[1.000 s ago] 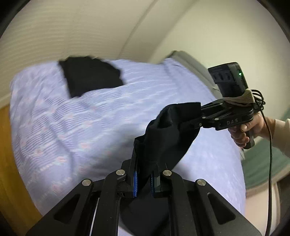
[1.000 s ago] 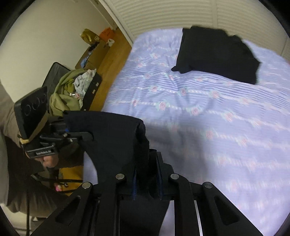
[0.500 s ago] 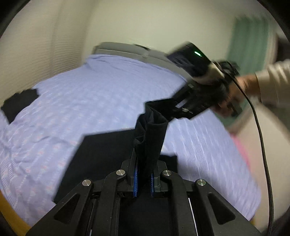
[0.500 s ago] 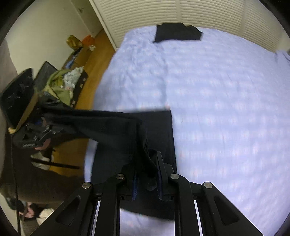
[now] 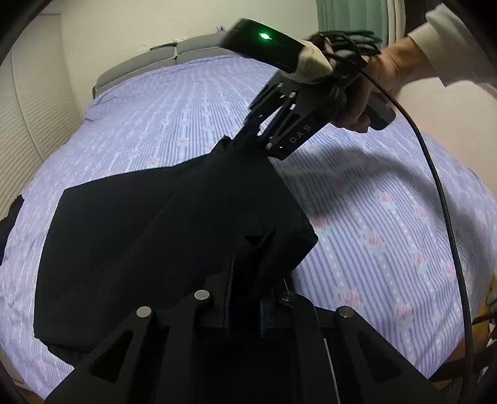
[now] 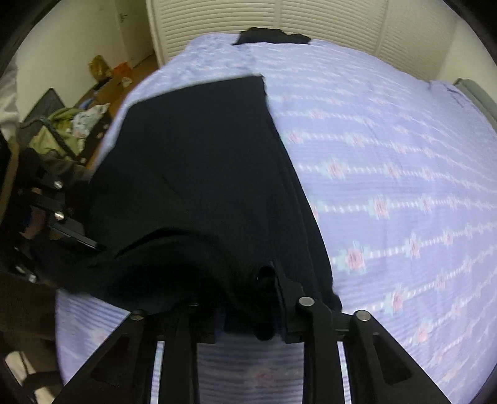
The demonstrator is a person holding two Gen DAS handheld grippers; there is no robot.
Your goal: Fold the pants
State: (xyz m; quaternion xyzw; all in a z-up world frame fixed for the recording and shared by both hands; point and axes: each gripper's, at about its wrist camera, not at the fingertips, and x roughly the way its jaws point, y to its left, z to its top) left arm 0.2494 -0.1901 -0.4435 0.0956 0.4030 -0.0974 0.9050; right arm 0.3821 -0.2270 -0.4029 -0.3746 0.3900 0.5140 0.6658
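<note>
Black pants (image 5: 130, 236) spread flat across the lavender striped bedsheet (image 5: 388, 223), long side running along the bed's side edge nearest the wooden floor (image 6: 102, 90), far hem reaching toward the foot of the bed. Near end of the pants lifted off the sheet and bunched, strung between two hand-held grippers.

Left gripper (image 5: 245, 298): jaws nearly together, pinching a thick fold of the black fabric. Cloth rising from there to the right gripper (image 5: 248, 136), seen in the left wrist view gripped by a hand (image 5: 372, 80) in a pale sleeve (image 5: 450, 46), a green light glowing on top, a black cable (image 5: 441, 192) trailing down.

Right gripper in its own view: jaws have just been opening, a narrow gap now, dark fabric between the fingers; whether the pads press on it cannot be told.

Second dark garment (image 6: 273, 35) lying at the far edge of the bed, by the louvered doors (image 6: 279, 18). Pile of clothes (image 6: 71, 124) on the floor beside the bed.
</note>
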